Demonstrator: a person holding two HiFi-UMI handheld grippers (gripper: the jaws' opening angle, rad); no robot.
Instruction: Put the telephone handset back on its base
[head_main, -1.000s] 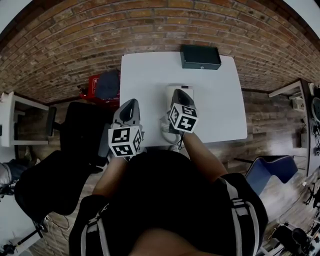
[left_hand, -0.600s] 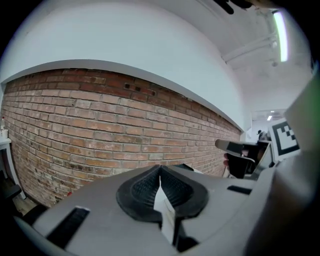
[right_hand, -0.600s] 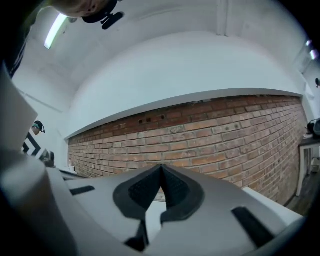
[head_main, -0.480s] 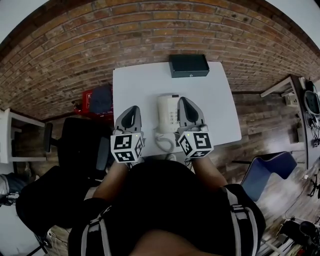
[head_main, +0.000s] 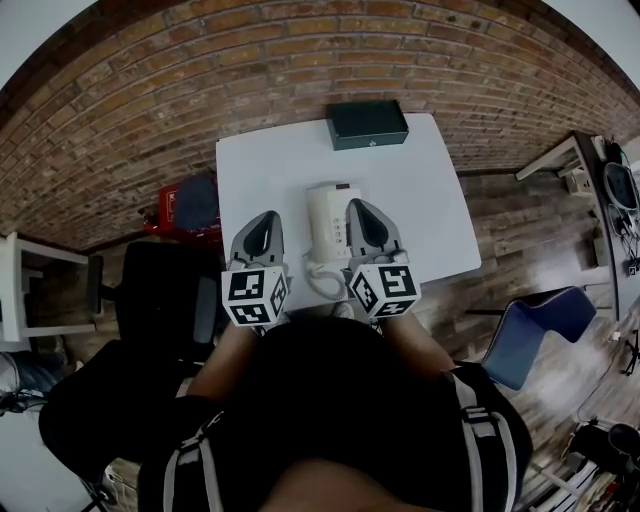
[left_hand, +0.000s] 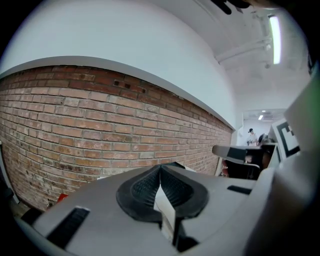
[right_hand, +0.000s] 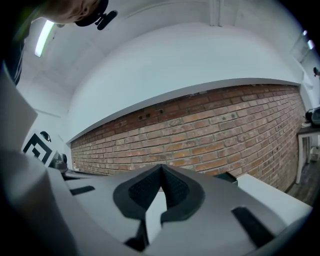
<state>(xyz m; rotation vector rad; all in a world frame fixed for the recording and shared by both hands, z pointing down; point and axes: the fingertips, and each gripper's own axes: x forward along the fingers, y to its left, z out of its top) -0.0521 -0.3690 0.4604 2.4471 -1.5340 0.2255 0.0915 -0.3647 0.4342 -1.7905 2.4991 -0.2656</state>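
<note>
The white telephone (head_main: 325, 225) lies in the middle of the white table (head_main: 420, 190) in the head view. Its handset appears to rest along the left side of the base, with the keypad to the right. The coiled cord (head_main: 318, 282) loops toward the table's front edge. My right gripper (head_main: 358, 208) hovers just right of the phone, shut and holding nothing. My left gripper (head_main: 262, 222) is over the table's front left part, apart from the phone and also shut and empty. Both gripper views tilt up at the brick wall, the jaws meeting at the tip (left_hand: 160, 168) (right_hand: 161, 167).
A black box (head_main: 367, 124) sits at the table's far edge, its corner also showing in the right gripper view (right_hand: 227, 176). A black chair (head_main: 165, 290) and a red item (head_main: 185, 205) stand left of the table. A blue chair (head_main: 530, 335) is at the right.
My right gripper drew back from over the phone to its right side, uncovering the phone. The left gripper barely moved. The head view shifted slightly.
</note>
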